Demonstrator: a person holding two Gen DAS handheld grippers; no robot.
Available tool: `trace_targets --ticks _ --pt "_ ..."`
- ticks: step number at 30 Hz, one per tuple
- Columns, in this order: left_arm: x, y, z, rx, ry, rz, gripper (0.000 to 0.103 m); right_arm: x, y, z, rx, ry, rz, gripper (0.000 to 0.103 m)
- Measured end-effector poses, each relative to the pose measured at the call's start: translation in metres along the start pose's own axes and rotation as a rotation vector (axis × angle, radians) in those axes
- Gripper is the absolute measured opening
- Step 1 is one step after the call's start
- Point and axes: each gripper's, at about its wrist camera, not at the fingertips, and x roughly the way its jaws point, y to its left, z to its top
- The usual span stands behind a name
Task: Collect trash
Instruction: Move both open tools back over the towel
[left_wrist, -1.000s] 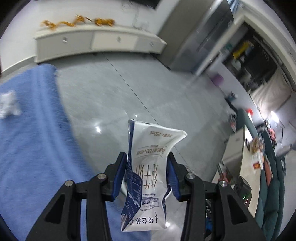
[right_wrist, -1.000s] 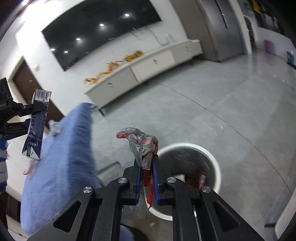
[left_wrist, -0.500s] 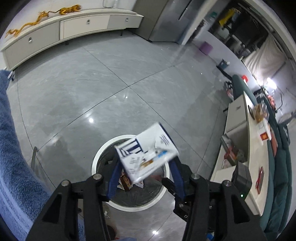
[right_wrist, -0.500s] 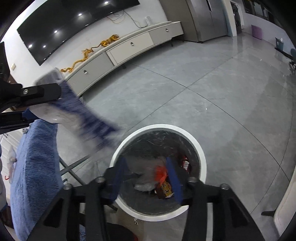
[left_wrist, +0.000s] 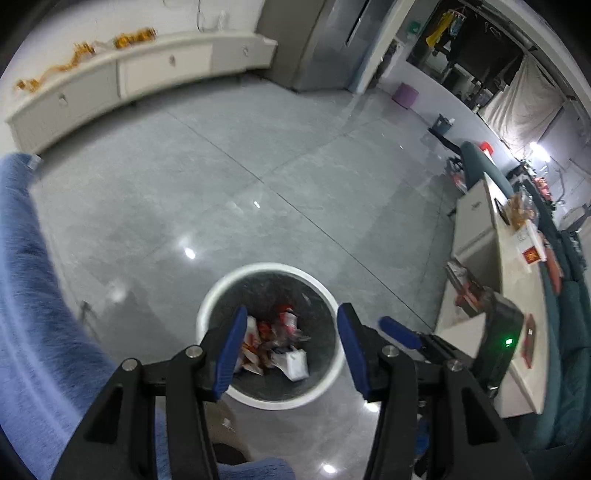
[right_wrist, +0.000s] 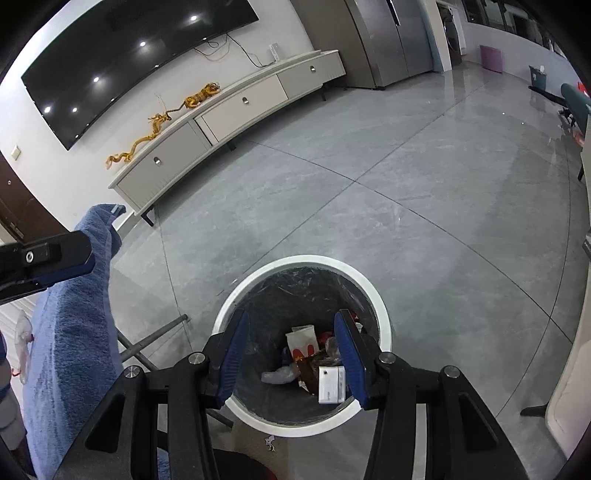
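Observation:
A round white trash bin (left_wrist: 218, 291) with a dark liner stands on the grey floor; it also shows in the right wrist view (right_wrist: 373, 291). Wrappers and a white carton (right_wrist: 331, 384) lie inside it, the carton also visible in the left wrist view (left_wrist: 293, 363). My left gripper (left_wrist: 291, 350) is open and empty above the bin. My right gripper (right_wrist: 291, 354) is open and empty above the bin too. The left gripper's side shows at the left edge of the right wrist view (right_wrist: 40, 258).
A blue towel-covered surface (left_wrist: 29, 295) lies to the left, also seen in the right wrist view (right_wrist: 70, 332), with a clear wrapper (right_wrist: 22, 343) on it. A white TV cabinet (right_wrist: 236, 107) lines the far wall. A white table (left_wrist: 513, 295) and teal sofa stand right.
Both grippers swung over the bin and opened. The blue-and-white carton left my left gripper and the red-and-clear wrapper left my right gripper; both now lie in the bin.

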Motion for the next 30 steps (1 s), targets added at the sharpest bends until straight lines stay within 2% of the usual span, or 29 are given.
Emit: trace_targets --ticks 4,11,21,30 --pt "-0.034 -0.002 -0.010 0.052 -0.110 0.116 0.049 -0.015 0.013 0.003 -0.027 -0.034 0.006 0.049" --pt "-0.093 0.003 -0.038 0.088 -0.287 0.256 0.049 -0.043 0.049 0.009 -0.088 -0.098 0.037 0.054" --pt "-0.154 0.023 -0.074 0.104 -0.369 0.375 0.049 -0.074 0.107 0.011 -0.195 -0.155 0.095 0.057" --pt "-0.188 0.039 -0.091 0.068 -0.410 0.400 0.049 -0.080 0.152 0.008 -0.277 -0.166 0.130 0.057"
